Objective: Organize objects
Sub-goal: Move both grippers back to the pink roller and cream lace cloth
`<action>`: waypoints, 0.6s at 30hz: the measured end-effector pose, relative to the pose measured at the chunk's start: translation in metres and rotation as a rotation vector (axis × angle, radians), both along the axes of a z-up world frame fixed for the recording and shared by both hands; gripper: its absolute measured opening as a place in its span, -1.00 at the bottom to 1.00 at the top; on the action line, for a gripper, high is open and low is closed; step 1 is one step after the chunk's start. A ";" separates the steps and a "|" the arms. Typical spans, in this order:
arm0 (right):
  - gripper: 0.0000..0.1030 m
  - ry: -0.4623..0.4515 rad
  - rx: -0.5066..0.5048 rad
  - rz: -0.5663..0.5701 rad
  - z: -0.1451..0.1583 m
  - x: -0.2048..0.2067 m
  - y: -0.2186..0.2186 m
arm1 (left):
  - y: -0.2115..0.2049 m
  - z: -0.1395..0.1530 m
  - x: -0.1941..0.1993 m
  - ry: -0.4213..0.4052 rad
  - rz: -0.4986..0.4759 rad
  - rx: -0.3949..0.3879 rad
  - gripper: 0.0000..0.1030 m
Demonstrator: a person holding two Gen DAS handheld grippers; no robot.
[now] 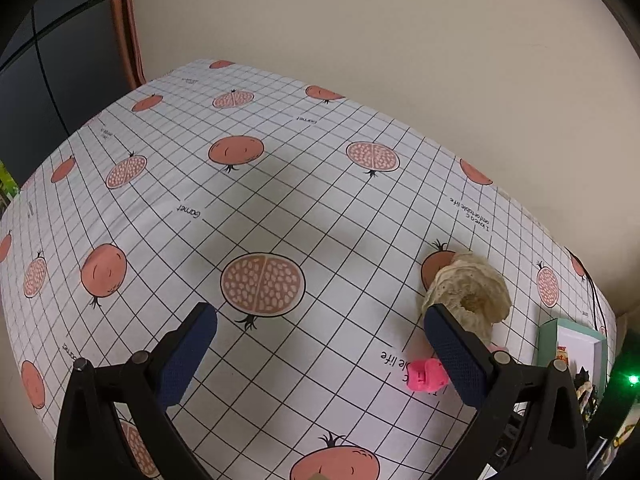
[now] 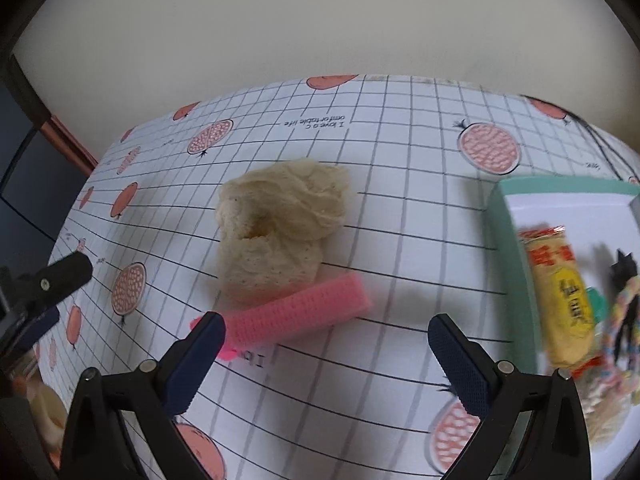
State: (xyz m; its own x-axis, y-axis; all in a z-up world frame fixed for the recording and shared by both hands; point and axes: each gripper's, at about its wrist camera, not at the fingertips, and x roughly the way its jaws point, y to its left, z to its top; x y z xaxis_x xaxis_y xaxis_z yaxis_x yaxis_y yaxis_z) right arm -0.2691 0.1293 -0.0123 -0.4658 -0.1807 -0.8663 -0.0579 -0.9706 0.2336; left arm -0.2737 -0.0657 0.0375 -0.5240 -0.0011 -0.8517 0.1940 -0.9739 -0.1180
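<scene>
Table (image 1: 280, 200) fills both views, covered by a white grid-printed cloth with pink pomegranate drawings and pushed against a plain cream wall (image 1: 360, 20). At its right end stands a shallow mint-green box with a white inside (image 2: 560, 208), and it appears to be the collecting place: a yellow and red snack packet (image 2: 560, 288), a braided multicoloured rope piece (image 2: 616, 340) and something small and black (image 2: 624, 268) already lie in it, though motion blur hides their details.

Two things wait loose on the cloth near the box's left side. The larger is a crumpled cream-coloured mesh cloth or sponge (image 2: 280, 232), slumped in a soft heap. Touching its near edge lies a pink ribbed plastic hair roller (image 2: 300, 316), on its side and slanted, with one end under the left finger of the right gripper in that view.

The right gripper (image 2: 324, 340) hovers low over the table with its jaws spread wide and nothing between them, and the roller sits just ahead of the gap, so it is probably lining up for that roller. The left gripper (image 1: 320, 336) is equally wide and empty, held above bare cloth to the left of the mesh heap; it seems to be standing by, out of the other's way. Its tip shows at the left edge of the right wrist view.

By my reading the sorting is partly done, with the heap and roller left.
</scene>
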 end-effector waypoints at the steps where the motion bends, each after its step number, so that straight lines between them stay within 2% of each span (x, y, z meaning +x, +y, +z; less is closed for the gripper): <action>1: 0.97 -0.004 -0.012 -0.002 -0.002 -0.001 -0.002 | -0.001 -0.001 -0.001 -0.001 0.000 0.001 1.00; 6: 0.93 -0.002 -0.041 -0.026 -0.010 -0.008 -0.014 | -0.001 -0.004 -0.001 -0.006 0.003 0.006 1.00; 12: 0.82 0.022 0.022 -0.005 -0.008 -0.011 -0.025 | 0.003 -0.007 -0.003 -0.012 -0.015 -0.006 1.00; 14: 0.57 0.010 0.042 0.001 -0.006 -0.011 -0.021 | 0.005 -0.008 -0.003 -0.017 -0.020 -0.006 1.00; 15: 0.57 0.000 0.043 -0.004 -0.007 -0.010 -0.017 | 0.006 -0.009 -0.003 -0.019 -0.024 -0.007 1.00; 16: 0.51 -0.006 0.029 -0.008 -0.007 -0.010 -0.011 | 0.008 -0.010 -0.003 -0.023 -0.031 -0.006 1.00; 17: 0.33 -0.010 0.034 -0.006 -0.006 -0.010 -0.007 | 0.009 -0.010 -0.003 -0.026 -0.034 -0.005 1.00; 18: 0.32 -0.019 0.050 -0.002 -0.005 -0.010 -0.004 | 0.010 -0.010 -0.003 -0.027 -0.037 -0.004 1.00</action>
State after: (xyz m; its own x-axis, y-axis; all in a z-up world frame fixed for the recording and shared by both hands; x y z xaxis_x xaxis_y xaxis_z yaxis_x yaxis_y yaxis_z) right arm -0.2786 0.1253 -0.0175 -0.4493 -0.1361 -0.8830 -0.0644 -0.9808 0.1839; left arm -0.2767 -0.0561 0.0276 -0.5007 0.0142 -0.8655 0.1606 -0.9810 -0.1089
